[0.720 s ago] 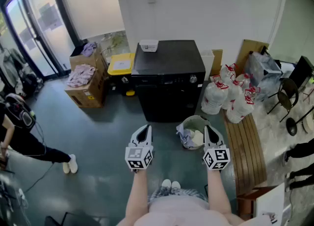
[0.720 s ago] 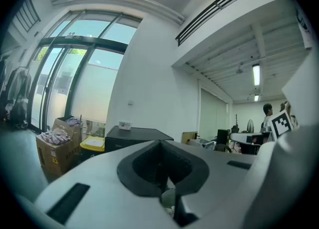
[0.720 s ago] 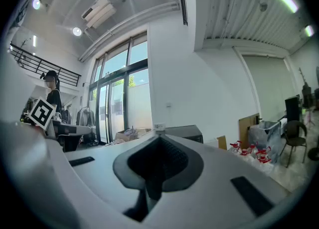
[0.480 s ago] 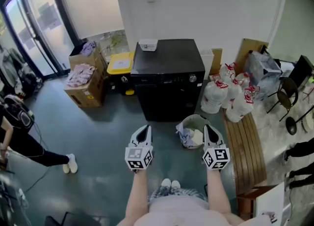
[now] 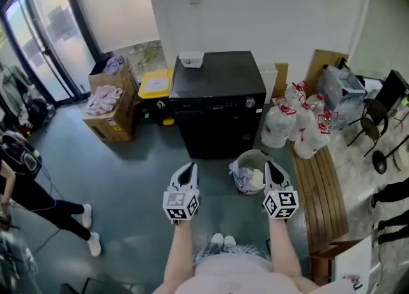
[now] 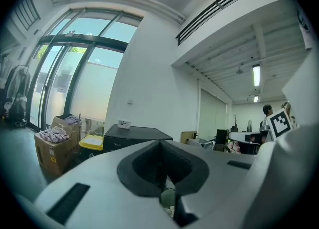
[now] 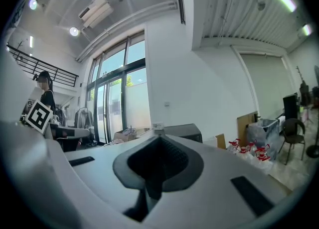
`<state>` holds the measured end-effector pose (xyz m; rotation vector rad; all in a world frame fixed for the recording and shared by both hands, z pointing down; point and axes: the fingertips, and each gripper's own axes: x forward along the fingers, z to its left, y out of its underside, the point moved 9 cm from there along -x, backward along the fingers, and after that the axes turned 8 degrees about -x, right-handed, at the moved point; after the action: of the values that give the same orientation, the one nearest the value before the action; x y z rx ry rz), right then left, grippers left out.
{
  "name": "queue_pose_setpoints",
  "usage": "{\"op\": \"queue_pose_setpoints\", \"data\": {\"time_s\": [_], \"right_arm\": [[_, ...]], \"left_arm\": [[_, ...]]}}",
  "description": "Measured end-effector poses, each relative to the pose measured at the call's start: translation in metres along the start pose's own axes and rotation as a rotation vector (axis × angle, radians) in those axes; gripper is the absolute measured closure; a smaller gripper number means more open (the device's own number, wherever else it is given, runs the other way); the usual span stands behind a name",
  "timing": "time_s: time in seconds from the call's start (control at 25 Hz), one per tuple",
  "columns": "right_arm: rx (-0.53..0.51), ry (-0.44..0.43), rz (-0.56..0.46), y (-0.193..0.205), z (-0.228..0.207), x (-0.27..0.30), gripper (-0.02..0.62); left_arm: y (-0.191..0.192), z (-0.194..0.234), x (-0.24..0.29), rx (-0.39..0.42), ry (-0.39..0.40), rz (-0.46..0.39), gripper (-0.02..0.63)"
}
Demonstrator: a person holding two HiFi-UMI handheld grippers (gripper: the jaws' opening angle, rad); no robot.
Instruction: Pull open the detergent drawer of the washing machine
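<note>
At the upper centre of the frame stood the black box-shaped washing machine (image 5: pixel 217 85), its detergent drawer too small to pick out. The left hand-held gripper (image 5: pixel 186 171) and right hand-held gripper (image 5: pixel 273 169) were closed, empty and well short of it. One should approach, spread its jaws, then pull straight and level.

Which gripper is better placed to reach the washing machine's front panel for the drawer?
Left, probably. The left gripper lines up with the left half of the washing machine, away from the knob; the right gripper sits past its right edge, by the basket. Both are shut, empty.
</note>
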<state>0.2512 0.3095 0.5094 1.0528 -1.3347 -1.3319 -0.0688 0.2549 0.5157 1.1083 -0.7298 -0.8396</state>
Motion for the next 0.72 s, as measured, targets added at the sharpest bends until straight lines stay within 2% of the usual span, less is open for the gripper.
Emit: {"op": "queue_pose_setpoints", "data": {"time_s": [0.24,0.48,0.56,0.6,0.64,0.72], "right_arm": [[0.037,-0.008,0.026,0.009,0.000,0.005,0.578],[0.038,-0.036,-0.005,0.003,0.003,0.008,0.576],[0.048,-0.056,-0.021,0.000,0.003,0.010,0.524],[0.053,-0.067,-0.028,0.000,0.003,0.011,0.480],[0.057,-0.076,-0.039,-0.002,0.004,0.011,0.444],[0.058,-0.085,-0.069,-0.004,0.004,0.011,0.369]], "left_arm": [[0.006,0.008,0.006,-0.073,0.055,0.023,0.580],[0.006,0.005,0.009,-0.097,0.105,0.028,0.578],[0.004,0.006,0.010,-0.103,0.116,0.024,0.573],[0.003,0.006,0.011,-0.106,0.124,0.023,0.534],[0.002,0.006,0.011,-0.108,0.129,0.020,0.446],[0.000,0.007,0.012,-0.112,0.133,0.003,0.379]]}}
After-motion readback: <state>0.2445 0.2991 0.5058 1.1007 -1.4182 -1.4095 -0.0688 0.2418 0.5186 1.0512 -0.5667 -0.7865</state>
